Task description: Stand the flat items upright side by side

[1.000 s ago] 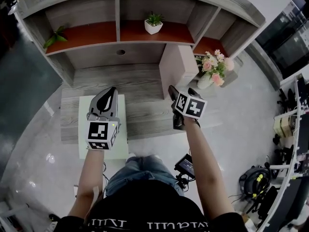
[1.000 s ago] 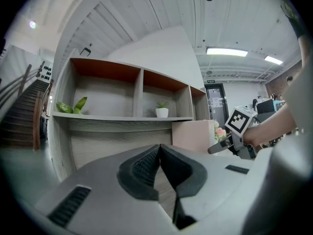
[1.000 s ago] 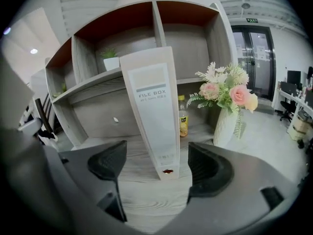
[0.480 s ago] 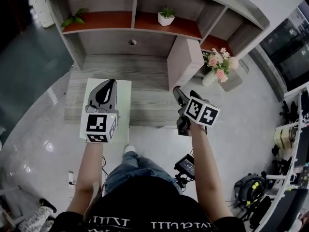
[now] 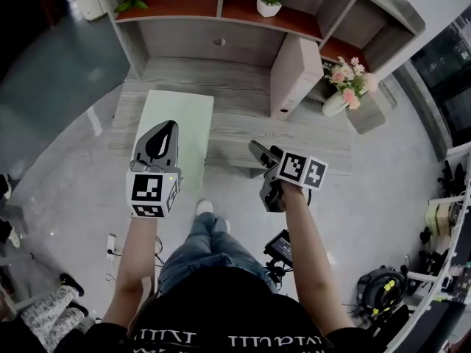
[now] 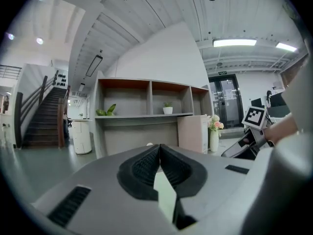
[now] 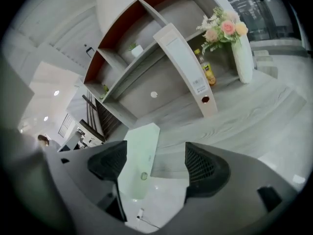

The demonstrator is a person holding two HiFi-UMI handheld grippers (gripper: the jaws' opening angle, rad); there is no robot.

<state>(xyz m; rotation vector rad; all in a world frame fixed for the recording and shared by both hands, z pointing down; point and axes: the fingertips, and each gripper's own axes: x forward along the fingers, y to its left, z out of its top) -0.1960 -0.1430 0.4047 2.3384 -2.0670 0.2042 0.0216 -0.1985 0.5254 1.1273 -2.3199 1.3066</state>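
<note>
A pale green flat binder [image 5: 182, 127] lies flat on the low wooden platform [image 5: 243, 120] in front of the shelf unit. A beige binder [image 5: 293, 76] stands upright on the platform at the right. My left gripper [image 5: 167, 126] hovers above the green binder's near end, shut with nothing held; in the left gripper view its pads [image 6: 146, 163] meet. My right gripper [image 5: 263, 151] hangs open over the platform's front edge, empty. The right gripper view shows the green binder [image 7: 139, 155] far below, framed by its jaws, and the beige binder [image 7: 186, 67] upright beyond.
A grey shelf unit [image 5: 221, 39] with red-brown boards holds a small potted plant [image 5: 268, 4] and a leafy plant [image 5: 132, 4]. A vase of pink flowers [image 5: 346, 87] stands right of the beige binder, with a yellow bottle [image 7: 208, 74] behind it. Glossy floor surrounds the platform.
The view has pulled back from the shelf, so the platform and green binder sit higher and show more fully. Both grippers stay raised; the right one has dropped slightly.
</note>
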